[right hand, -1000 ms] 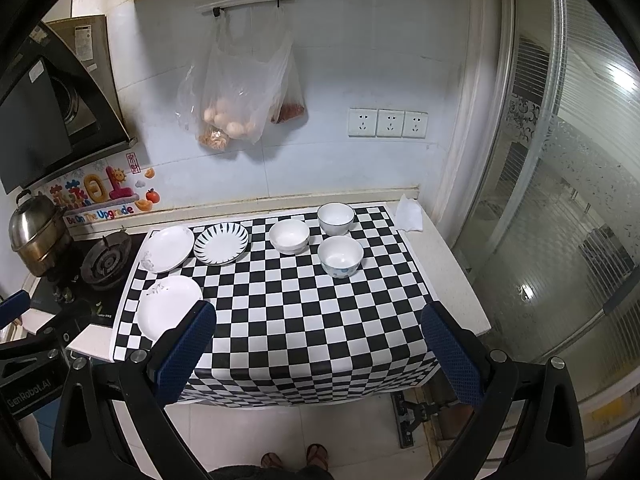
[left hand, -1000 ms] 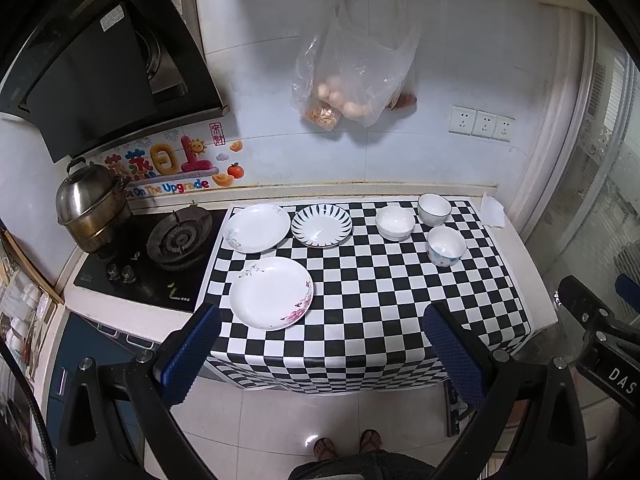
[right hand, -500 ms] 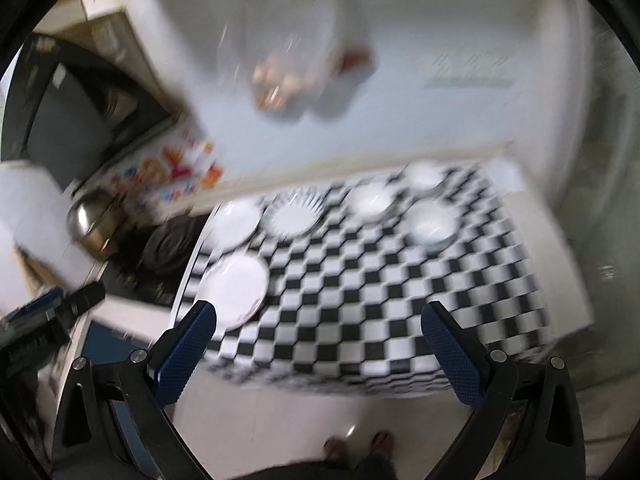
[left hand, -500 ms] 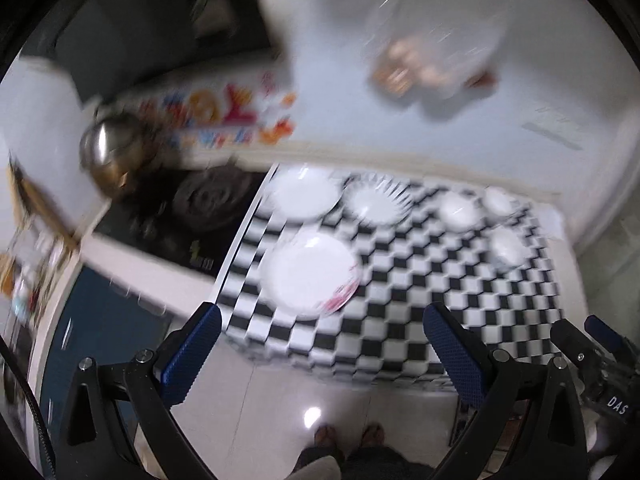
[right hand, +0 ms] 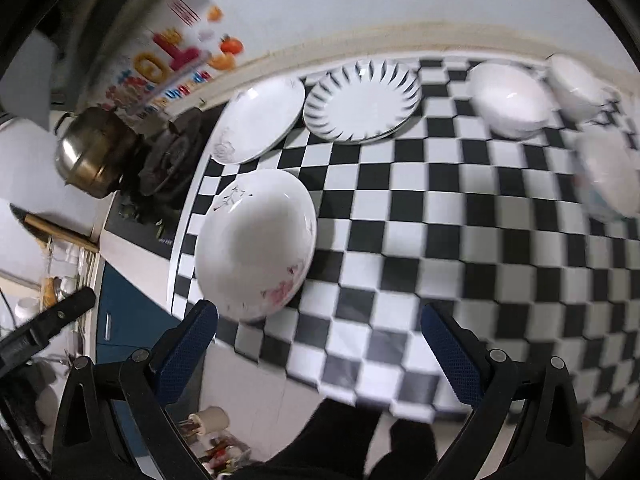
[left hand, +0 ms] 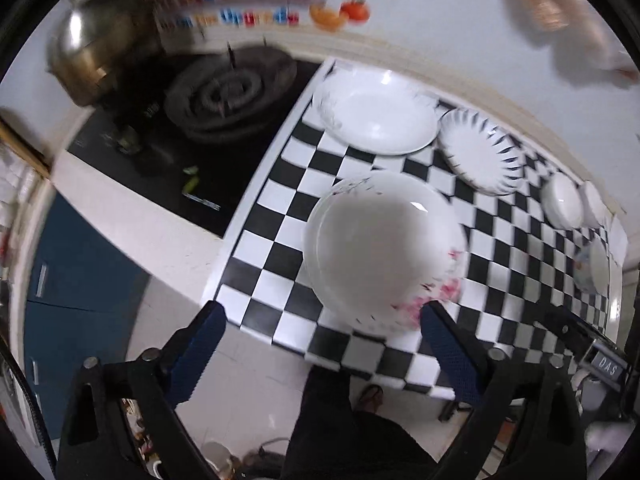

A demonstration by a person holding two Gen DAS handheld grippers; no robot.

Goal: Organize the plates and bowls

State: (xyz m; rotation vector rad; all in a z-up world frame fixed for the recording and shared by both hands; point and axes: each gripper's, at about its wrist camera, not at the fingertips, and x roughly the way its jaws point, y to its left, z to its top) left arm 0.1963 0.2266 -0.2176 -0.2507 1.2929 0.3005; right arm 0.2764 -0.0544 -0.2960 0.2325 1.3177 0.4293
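Jaws: our left gripper (left hand: 320, 338) is wide, closing, holding nothing; our right gripper (right hand: 318, 334) is wide, empty.
Flower plate (left hand: 384, 248): just ahead of left jaws.
Nearer: left.

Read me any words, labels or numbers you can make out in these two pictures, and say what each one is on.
"DAS": white letters on the right gripper, seen at the edge of the left wrist view.
Wall sticker behind the stove: colourful lettering, too blurred to read.
Stove front label: too small and blurred to read.
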